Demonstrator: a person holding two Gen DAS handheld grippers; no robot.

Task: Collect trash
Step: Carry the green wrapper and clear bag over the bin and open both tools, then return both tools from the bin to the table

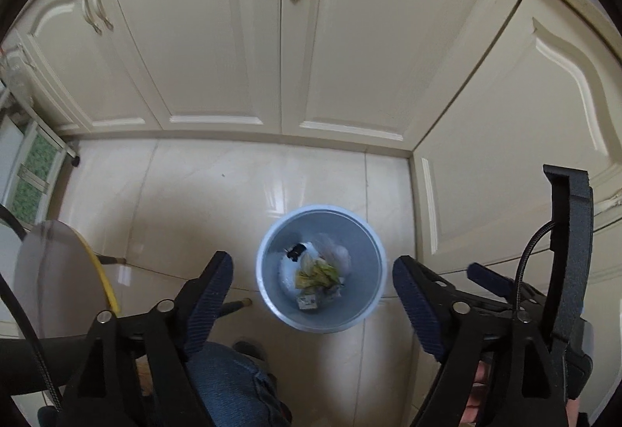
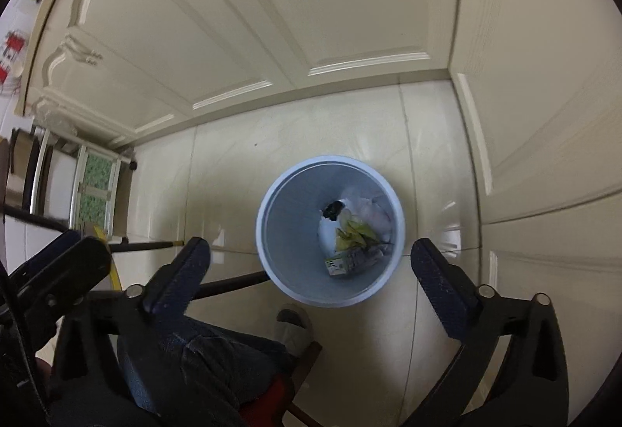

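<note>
Both claws released, nothing between the jaws. We see the left gripper and right gripper pointing steeply down, each straddling the bin below. Trash sits in the bin's bottom: yellow-green scraps, white bag, small carton. Our knee is just under the left claw; cabinets ahead of both.

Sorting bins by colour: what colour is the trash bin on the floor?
Pale blue bin, clearest in the right wrist view.
</note>
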